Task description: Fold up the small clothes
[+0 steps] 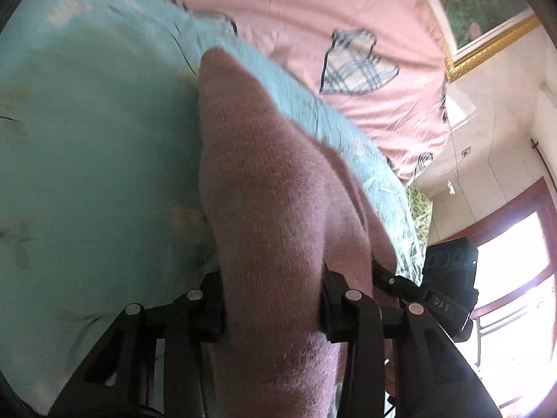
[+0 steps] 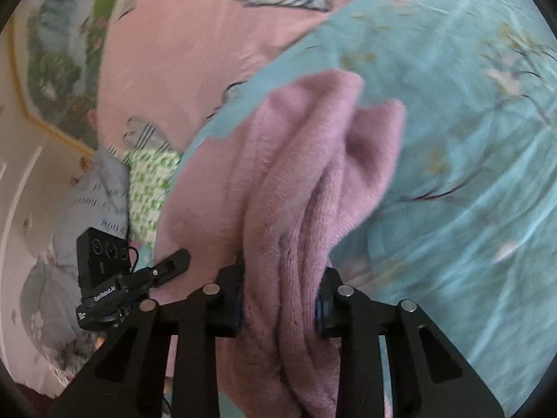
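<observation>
A pink knitted garment (image 1: 264,188) hangs bunched over a light blue floral bedspread (image 1: 87,146). My left gripper (image 1: 273,308) is shut on a thick fold of it, with knit filling the gap between the fingers. In the right wrist view the same pink garment (image 2: 313,181) drapes in deep folds above the blue bedspread (image 2: 452,139). My right gripper (image 2: 278,301) is shut on another bunch of it. The other gripper (image 2: 139,278) shows at the left of the right wrist view, and the right one shows in the left wrist view (image 1: 442,289). Both fingertip pairs are hidden by fabric.
A pink sheet with plaid hearts (image 1: 348,52) lies beyond the blue bedspread. A gold-framed picture (image 1: 487,17) hangs on the wall, and a window with a red frame (image 1: 515,250) is at the right. Pillows and a green patterned cloth (image 2: 149,181) lie at the bed's edge.
</observation>
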Available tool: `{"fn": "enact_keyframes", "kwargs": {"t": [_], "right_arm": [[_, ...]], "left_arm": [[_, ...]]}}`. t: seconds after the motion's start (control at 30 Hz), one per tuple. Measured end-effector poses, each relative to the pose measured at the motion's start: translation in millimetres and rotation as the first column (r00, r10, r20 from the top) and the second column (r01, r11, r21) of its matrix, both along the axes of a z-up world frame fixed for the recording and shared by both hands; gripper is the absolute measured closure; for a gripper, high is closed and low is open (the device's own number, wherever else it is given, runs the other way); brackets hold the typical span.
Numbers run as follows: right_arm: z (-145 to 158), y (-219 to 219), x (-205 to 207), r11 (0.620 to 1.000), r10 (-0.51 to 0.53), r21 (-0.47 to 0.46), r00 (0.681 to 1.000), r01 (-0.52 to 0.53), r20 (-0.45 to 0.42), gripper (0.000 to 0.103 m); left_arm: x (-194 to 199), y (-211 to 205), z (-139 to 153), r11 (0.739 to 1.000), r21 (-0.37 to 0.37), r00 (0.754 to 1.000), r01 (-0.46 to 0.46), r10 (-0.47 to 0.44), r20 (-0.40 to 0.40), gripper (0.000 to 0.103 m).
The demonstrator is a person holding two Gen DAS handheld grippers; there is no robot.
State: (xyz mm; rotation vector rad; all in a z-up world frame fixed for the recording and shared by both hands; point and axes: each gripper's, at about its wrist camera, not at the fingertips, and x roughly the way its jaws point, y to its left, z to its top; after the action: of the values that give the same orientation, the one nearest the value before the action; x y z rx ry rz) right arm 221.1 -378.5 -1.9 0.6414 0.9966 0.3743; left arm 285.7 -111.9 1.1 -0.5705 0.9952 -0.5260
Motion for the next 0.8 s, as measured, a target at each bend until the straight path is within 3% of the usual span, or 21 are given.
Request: {"fn": "enact_keyframes", "kwargs": {"t": [0.1,0.27,0.33,0.43,0.5,0.57,0.63,0.8], "right_arm": [[10,43,-3,0.996,0.084,-0.006,0.996,-0.084,0.04,0.073],[3,116,5,0.97,0.208,0.116,0.976,-0.214,0.058,0.073],[-5,145,9,0.957,0.253,0.134,0.966,-0.257,0.049,0.073],[-27,175,16,0.948,0.296,0.126,0.955,-0.293,0.001,0.073],[-41,181,18,0.952,0.298,0.083,0.953,-0.294,-0.044,0.071],[-52,179,17,0.96,0.274,0.074,0.96,-0.269,-0.061,0.064],[-52,174,13,0.964,0.255,0.091,0.964,-0.249,-0.072,0.061],[-19,163,-6,0.975,0.22,0.008,0.975,-0.22,-0.038,0.056]], "left_arm": [[-29,42,24,0.998,0.014,0.997,-0.059,0.058,0.042,0.064],[-72,123,39,0.989,0.032,0.988,-0.145,0.143,0.058,0.064],[-83,143,33,0.987,0.044,0.987,-0.154,0.152,0.049,0.063],[-90,170,3,0.987,0.059,0.988,-0.152,0.154,-0.03,0.062],[-93,180,-25,0.982,0.082,0.98,-0.172,0.179,-0.089,0.056],[-99,192,-41,0.979,-0.025,0.973,-0.201,0.197,-0.118,0.048],[-104,196,-43,0.969,-0.09,0.965,-0.229,0.215,-0.147,0.047],[-134,191,-17,0.973,0.01,0.968,-0.232,0.232,-0.095,0.047]]}}
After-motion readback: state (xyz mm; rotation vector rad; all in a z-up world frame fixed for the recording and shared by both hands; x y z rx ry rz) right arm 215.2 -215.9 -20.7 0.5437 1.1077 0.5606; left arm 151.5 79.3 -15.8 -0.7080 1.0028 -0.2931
